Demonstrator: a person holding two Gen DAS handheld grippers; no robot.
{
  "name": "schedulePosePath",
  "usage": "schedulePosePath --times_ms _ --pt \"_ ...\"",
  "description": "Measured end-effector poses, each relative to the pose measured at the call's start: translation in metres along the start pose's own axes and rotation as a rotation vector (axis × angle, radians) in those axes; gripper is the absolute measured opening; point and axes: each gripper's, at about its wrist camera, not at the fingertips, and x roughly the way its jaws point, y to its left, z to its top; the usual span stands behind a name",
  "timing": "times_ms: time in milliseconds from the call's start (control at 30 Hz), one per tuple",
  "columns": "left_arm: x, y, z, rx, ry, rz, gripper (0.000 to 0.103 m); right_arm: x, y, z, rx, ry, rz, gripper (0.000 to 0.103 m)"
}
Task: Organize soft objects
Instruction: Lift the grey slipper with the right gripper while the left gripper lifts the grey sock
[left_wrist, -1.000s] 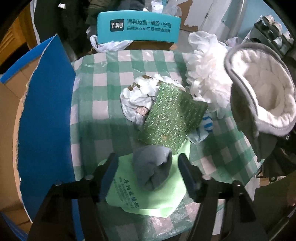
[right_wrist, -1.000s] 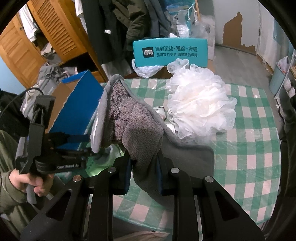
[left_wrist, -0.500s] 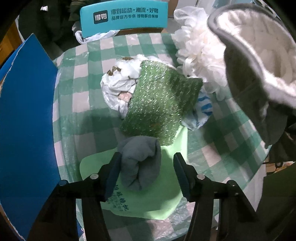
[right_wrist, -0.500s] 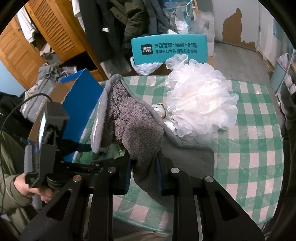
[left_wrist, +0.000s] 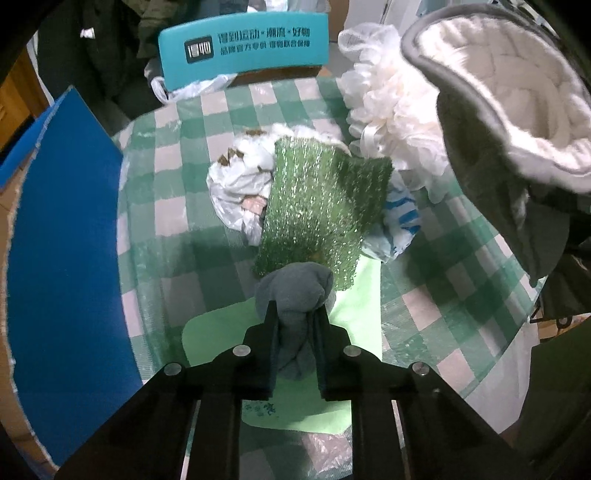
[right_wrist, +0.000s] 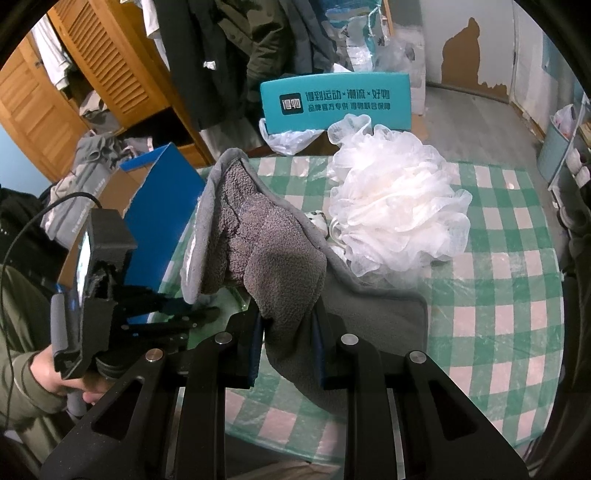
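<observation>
- My left gripper has just been closing, and its pads now pinch the rolled grey sock low in the centre of the left wrist view, on top of the pale green cloth on the green-and-white checked tablecloth.
- I judge the sock light, limp and squashy; it bulges above the pads, so a hold across the thick middle of the roll should keep it from unrolling.
- My right gripper is fully closed on a fold of the grey fleece-lined cloth, lifted at the centre of the right wrist view. It drapes and looks floppy, likely to swing when I move it.
- The white mesh bath pouf at upper right looks airy and snag-prone.
- The glittery green scouring cloth touches the sock's far edge and may drag along.
- The teal box carries white Chinese lettering; I read "得物" and cannot make out the rest reliably.
- The small print on the green cloth is blurred.
</observation>
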Motion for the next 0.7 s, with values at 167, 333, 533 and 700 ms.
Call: schedulePosePath --times_ms 167,333,533,700 --pt "-0.018 0.002 -0.001 -0.006 -0.041 0.006 0.016 -0.004 0.002 0.001 -0.003 -0.009 -0.002 0.021" --pt "-0.034 0.007 0.0 -0.022 -0.081 0.0 0.016 -0.009 0.005 0.002 -0.006 -0.022 -0.003 0.021" --pt "-0.056 0.012 0.002 -0.035 -0.132 0.006 0.016 -0.013 0.008 0.006 -0.008 -0.038 -0.01 0.021" --pt "-0.072 0.013 0.001 -0.044 -0.166 0.004 0.016 -0.017 0.013 0.009 -0.018 -0.054 -0.015 0.021"
